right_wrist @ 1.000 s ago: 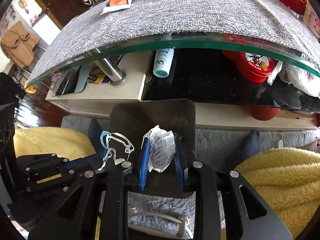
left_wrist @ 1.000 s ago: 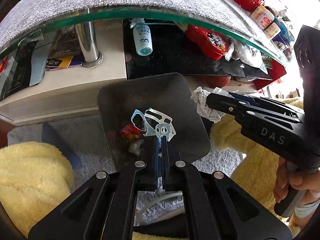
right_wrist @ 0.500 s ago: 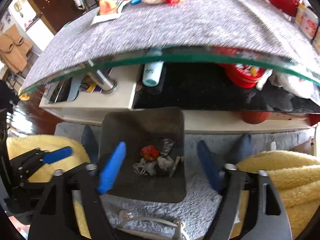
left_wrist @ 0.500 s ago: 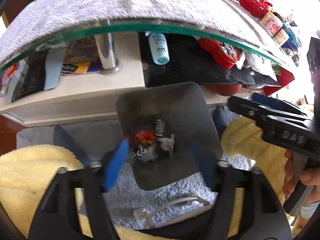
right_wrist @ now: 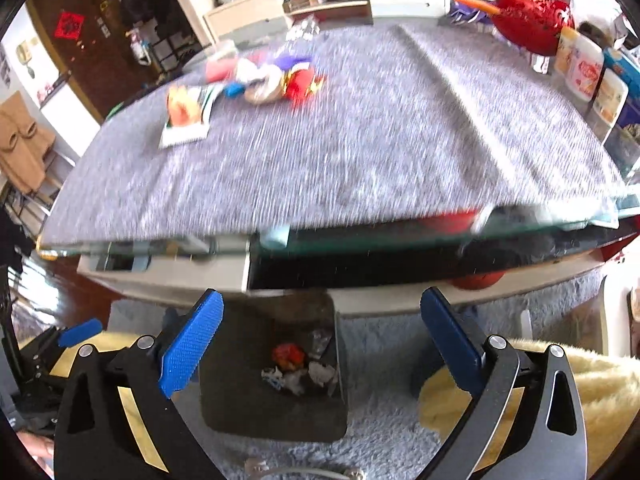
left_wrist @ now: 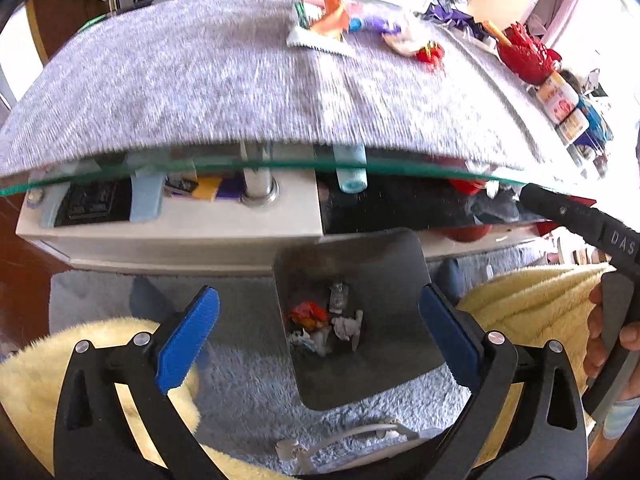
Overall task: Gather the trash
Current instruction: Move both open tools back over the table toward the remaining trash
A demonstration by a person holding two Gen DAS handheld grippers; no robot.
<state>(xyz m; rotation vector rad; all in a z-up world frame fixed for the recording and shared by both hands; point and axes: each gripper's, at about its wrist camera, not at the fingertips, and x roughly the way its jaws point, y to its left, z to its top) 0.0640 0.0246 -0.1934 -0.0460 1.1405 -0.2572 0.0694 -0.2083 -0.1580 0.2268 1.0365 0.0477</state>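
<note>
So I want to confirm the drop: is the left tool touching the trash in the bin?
Apart. The left wrist view shows the left tool open above the bin, trash lying at its bottom.

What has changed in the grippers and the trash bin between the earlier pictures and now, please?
Both grippers let go: the left gripper dropped the blue-and-white face mask, the right gripper the crumpled receipt, into the trash bin. Their jaws have just been opening, nothing between them now, and both views pulled up and back. The bin and the wrappers on the table stayed put.

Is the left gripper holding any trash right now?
No. The left gripper stands wide open with nothing between its pads, above the trash bin.
</note>
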